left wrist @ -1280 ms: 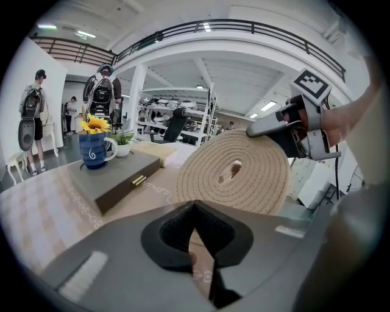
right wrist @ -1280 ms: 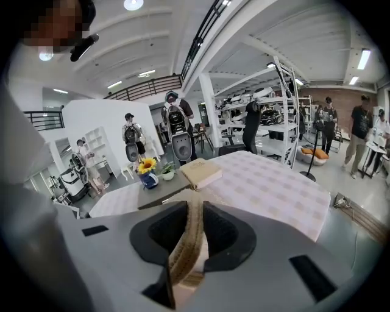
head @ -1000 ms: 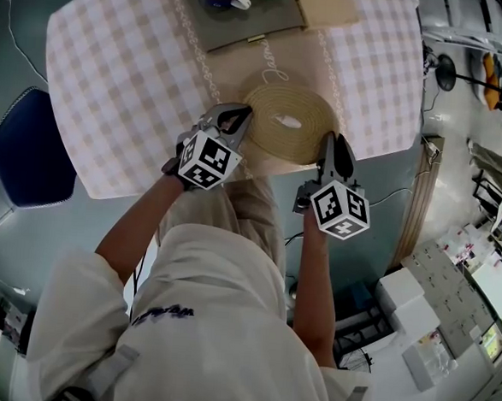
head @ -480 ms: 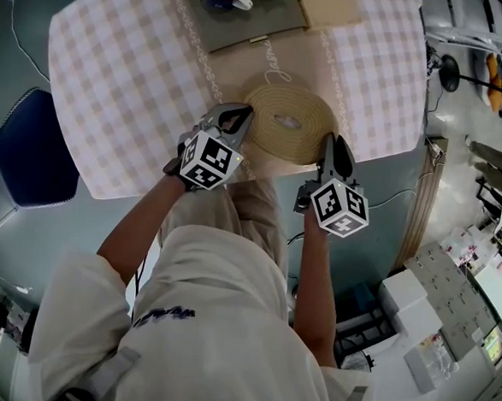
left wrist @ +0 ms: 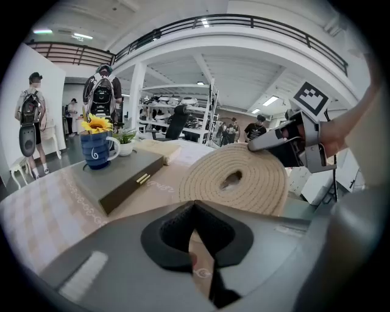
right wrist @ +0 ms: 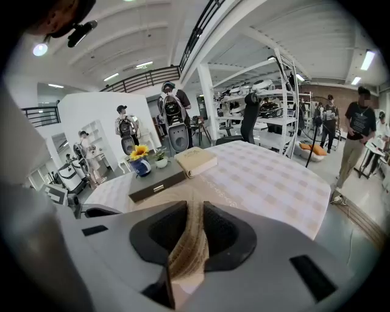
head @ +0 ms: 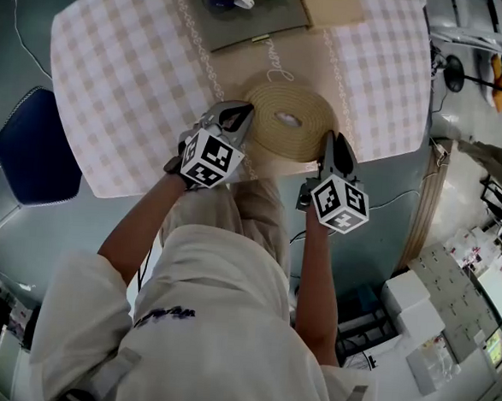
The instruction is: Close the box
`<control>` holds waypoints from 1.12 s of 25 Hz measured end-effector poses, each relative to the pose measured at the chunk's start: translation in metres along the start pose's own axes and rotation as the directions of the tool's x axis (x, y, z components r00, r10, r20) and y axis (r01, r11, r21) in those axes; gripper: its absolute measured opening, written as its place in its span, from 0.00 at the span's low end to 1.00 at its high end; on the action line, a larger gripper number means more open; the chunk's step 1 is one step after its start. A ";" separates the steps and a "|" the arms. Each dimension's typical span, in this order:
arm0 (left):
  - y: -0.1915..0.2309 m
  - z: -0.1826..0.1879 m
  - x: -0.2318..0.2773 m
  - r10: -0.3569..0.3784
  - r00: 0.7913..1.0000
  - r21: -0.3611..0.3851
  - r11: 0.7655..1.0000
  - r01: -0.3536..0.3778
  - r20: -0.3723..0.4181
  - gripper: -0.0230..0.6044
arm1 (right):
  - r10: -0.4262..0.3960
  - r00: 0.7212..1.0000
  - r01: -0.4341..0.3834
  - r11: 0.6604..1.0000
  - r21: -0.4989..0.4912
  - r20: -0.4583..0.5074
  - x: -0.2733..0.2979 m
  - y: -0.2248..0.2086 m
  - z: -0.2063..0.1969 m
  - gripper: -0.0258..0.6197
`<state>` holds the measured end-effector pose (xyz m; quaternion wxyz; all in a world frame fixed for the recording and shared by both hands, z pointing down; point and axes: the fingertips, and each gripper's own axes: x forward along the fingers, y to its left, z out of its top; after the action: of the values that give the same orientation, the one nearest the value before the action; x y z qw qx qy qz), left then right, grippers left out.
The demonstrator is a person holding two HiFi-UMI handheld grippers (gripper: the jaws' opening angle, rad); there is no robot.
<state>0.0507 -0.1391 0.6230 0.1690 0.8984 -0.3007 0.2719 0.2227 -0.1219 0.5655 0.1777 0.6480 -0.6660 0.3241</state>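
Note:
The dark grey flat box (head: 250, 24) with a gold clasp lies shut at the table's far side, also visible in the left gripper view (left wrist: 119, 177); a blue mug (left wrist: 94, 149) with a sunflower stands on it. A round woven mat (head: 286, 121) lies nearer me on the brown runner. My right gripper (head: 332, 143) is shut on the mat's right rim, and the rim runs between its pads (right wrist: 194, 213). My left gripper (head: 235, 119) sits at the mat's left edge. Its jaws (left wrist: 195, 207) meet at the tips, with nothing seen between them.
A beige book (head: 329, 4) lies to the right of the box, with a small potted plant (left wrist: 124, 145) behind. The checked tablecloth (head: 122, 83) covers the table and a blue chair (head: 32, 146) stands at its left. People stand in the hall beyond.
In the left gripper view the mat has tilted down to lie flatter, and the right gripper on its rim sits slightly lower. The head view is nearly unchanged.

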 end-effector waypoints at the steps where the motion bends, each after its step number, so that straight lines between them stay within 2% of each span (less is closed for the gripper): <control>1: -0.001 0.001 0.000 -0.001 1.000 0.003 1.000 0.001 0.000 0.04 | -0.003 1.000 0.003 1.000 -0.003 -0.002 0.000 -0.001 -0.001 0.18; 14: -0.018 0.009 0.005 -0.033 0.999 0.022 0.999 0.033 0.009 0.04 | -0.060 0.997 0.055 0.994 -0.093 -0.047 0.007 -0.029 -0.025 0.18; 23: -0.031 0.014 0.009 -0.064 0.998 0.020 0.998 0.064 0.022 0.04 | -0.083 0.991 0.053 0.961 -0.270 -0.101 0.015 -0.044 -0.044 0.19; 28: -0.032 0.015 0.010 -0.069 0.997 0.024 0.997 0.068 0.020 0.04 | -0.083 0.992 0.045 0.931 -0.363 -0.091 0.018 -0.044 -0.045 0.19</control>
<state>0.0836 -0.1261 0.6127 0.1647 0.9129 -0.2684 0.2598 0.2556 -0.1033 0.6194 0.3387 0.6079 -0.6822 0.2243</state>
